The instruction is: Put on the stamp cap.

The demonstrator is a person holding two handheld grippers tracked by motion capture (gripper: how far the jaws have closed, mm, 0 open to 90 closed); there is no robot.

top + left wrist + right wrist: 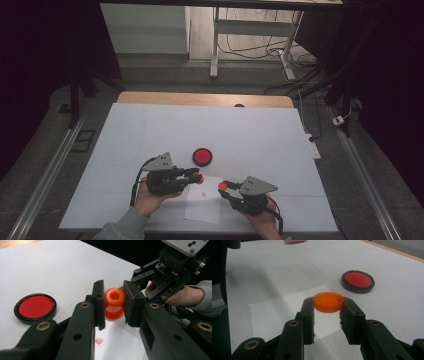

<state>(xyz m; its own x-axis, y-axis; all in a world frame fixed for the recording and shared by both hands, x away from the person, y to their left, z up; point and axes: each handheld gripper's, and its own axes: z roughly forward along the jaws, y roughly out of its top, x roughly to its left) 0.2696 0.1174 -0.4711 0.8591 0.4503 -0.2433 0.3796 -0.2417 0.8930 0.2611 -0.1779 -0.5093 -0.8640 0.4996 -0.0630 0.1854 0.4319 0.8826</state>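
Orange stamp (pixel 114 304) clamped in left gripper (pixel 196 176) jaws; orange cap (pixel 328 301) clamped in right gripper (pixel 223 188) jaws, both above white paper sheet (pixel 205 207) carrying a red stamped mark (pixel 99 341). Red ink pad (pixel 202 156) just beyond, on white surface (pixel 250 135).

A lab or test room, dimly lit. A white-covered table (pixel 150 130) sits centre frame between metal floor rails (pixel 47 172), and at the top stand a desk frame (pixel 216 45) and loose cables (pixel 250 50).
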